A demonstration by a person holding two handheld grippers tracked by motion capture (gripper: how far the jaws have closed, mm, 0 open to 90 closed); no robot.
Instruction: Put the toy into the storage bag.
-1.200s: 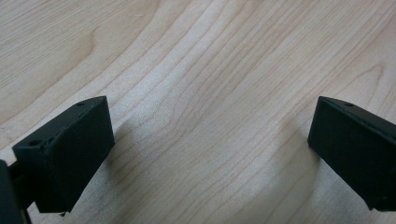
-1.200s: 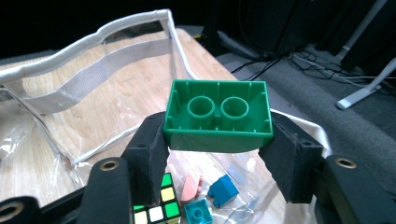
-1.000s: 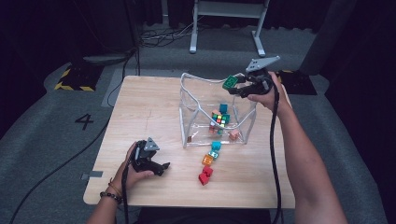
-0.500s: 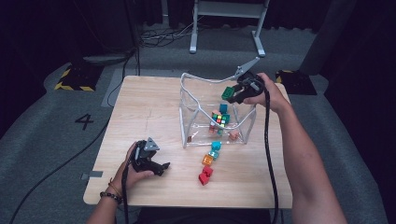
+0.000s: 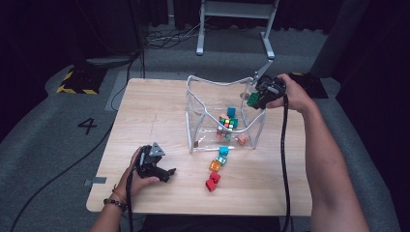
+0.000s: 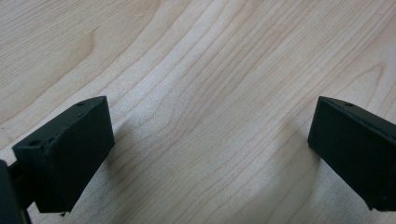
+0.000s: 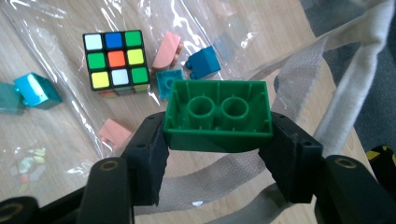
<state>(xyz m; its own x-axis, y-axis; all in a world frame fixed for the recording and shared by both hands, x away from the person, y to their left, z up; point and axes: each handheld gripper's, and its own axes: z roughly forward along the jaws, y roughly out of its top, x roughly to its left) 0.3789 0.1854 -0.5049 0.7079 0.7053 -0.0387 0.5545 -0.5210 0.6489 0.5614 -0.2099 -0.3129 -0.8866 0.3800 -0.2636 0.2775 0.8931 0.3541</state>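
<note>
Nearest, the L gripper (image 5: 155, 166) rests on the pale wood table (image 5: 154, 111) at the near-left, same spot as a second ago; in the left gripper view its jaws stand wide apart w/ nothing but smooth wood grain between them. So it's idle, not part of the step in hand.

Just right of it, toward the middle, a loose row of small plastic bricks lies on the bare wood: red (image 5: 212, 181) nearest, then orange (image 5: 215, 165), then two teal ones up against the bag's near wall.

Farther back, the clear bag (image 5: 203, 116) stands open, soft crinkly film w/ a grey woven strap along its rim. Inside: a puzzle cube (image 7: 116, 60) w/ glossy coloured squares, plus pink, teal and blue bricks scattered on the bottom.

Farthest, the change: the R gripper (image 5: 255, 98) has come down and in toward the bag's far-right rim since a sec ago, where it was held higher. Its jaws clamp the green brick (image 7: 218, 116) by the short ends, hollow underside w/ two round tubes facing the camera. The brick hangs over the strap, above the opening, not yet in. Prob. means the drop is next: ease over the rim, then open.
</note>
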